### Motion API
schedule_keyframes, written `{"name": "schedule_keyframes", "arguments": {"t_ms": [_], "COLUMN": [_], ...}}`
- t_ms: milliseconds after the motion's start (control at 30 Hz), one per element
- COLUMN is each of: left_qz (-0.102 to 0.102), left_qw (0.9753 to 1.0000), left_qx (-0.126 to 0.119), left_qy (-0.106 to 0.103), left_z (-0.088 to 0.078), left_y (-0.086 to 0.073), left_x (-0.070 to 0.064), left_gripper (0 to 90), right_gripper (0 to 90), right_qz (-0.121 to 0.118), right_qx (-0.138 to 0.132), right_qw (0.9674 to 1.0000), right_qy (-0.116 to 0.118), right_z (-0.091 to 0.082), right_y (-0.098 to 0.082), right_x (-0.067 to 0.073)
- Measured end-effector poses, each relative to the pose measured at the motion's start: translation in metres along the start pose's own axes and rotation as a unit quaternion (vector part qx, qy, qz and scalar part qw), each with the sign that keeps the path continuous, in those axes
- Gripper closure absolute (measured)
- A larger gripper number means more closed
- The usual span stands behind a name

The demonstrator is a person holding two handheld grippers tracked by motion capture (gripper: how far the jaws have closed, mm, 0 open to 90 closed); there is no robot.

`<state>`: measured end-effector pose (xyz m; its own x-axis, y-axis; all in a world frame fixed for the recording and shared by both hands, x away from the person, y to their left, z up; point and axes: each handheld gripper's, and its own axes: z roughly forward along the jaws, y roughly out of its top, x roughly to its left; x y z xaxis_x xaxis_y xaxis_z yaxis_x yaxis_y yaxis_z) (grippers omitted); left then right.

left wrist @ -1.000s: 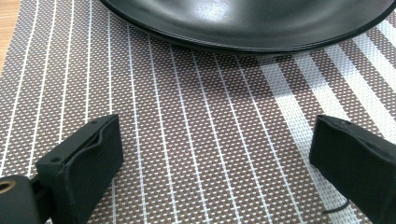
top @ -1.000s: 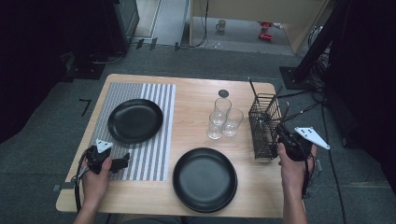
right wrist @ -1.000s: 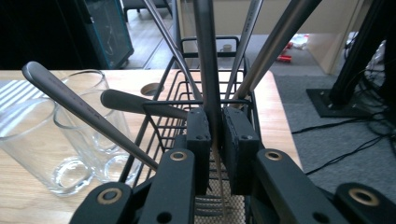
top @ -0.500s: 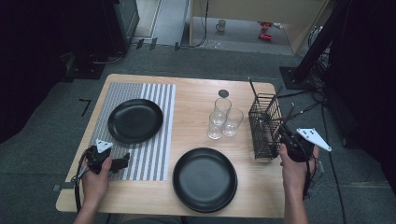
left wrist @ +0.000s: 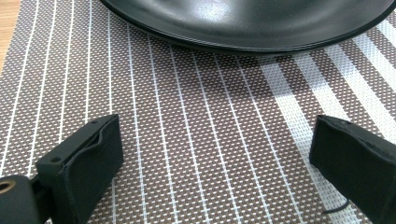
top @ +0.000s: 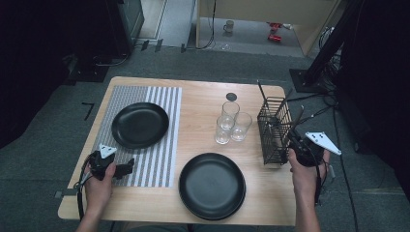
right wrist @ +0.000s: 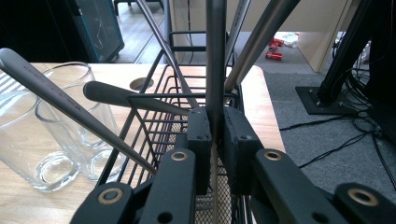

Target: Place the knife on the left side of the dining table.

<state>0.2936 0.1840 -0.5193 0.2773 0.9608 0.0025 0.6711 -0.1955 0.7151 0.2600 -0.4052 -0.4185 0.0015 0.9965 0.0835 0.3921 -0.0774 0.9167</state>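
My right gripper (right wrist: 215,135) is shut on the upright metal handle of a utensil (right wrist: 215,56) that stands in the black wire basket (right wrist: 154,126). In the high view this gripper (top: 291,141) sits at the basket's (top: 273,128) right side, near the table's right edge. Several other utensil handles lean in the basket. My left gripper (left wrist: 215,163) is open, low over the striped placemat (left wrist: 196,116), with nothing between its jaws. The rim of a black plate (left wrist: 252,23) lies just ahead of it. From above, the left gripper (top: 126,169) rests at the placemat's (top: 145,164) front.
A second black plate (top: 212,185) lies at the table's front centre. Three clear glasses (top: 231,123) stand left of the basket, with a small dark disc (top: 231,96) behind them. The other plate (top: 140,124) sits on the placemat. The glasses (right wrist: 51,135) are close to my right gripper.
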Motion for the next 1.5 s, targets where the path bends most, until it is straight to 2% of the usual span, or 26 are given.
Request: {"name": "schedule_keyframes", "arguments": {"t_ms": [133,233,467,933,1167,1333,1500], "left_qz": [0.0,0.0,0.0,0.0,0.0,0.0,0.0], "left_qw": [1.0,1.0,1.0,1.0,1.0,1.0,1.0], "left_qx": [0.0,0.0,0.0,0.0,0.0,0.0,0.0], "left_qy": [0.0,0.0,0.0,0.0,0.0,0.0,0.0], "left_z": [0.0,0.0,0.0,0.0,0.0,0.0,0.0], "left_y": [0.0,0.0,0.0,0.0,0.0,0.0,0.0], "left_x": [0.0,0.0,0.0,0.0,0.0,0.0,0.0], "left_gripper": [3.1,3.1,3.1,3.1,3.1,3.1,3.1], "right_gripper": [83.7,83.9,84.0,83.9,83.8,83.8,83.7], "right_qz": [-0.005,-0.009,-0.004,0.014,0.007,0.006,0.008], "right_qx": [-0.004,-0.009,-0.03,-0.045,-0.056,-0.042,-0.044], "right_qw": [1.0,0.9999,0.9995,0.9989,0.9984,0.9991,0.9989], "right_qy": [0.004,-0.004,-0.009,0.003,0.007,0.008,0.011], "right_z": [-0.001,-0.001,-0.008,-0.017,-0.029,-0.028,-0.027], "right_y": [-0.001,-0.002,0.0,-0.005,-0.01,-0.02,-0.021], "right_x": [-0.001,0.001,0.001,-0.005,-0.004,-0.003,-0.002]}}
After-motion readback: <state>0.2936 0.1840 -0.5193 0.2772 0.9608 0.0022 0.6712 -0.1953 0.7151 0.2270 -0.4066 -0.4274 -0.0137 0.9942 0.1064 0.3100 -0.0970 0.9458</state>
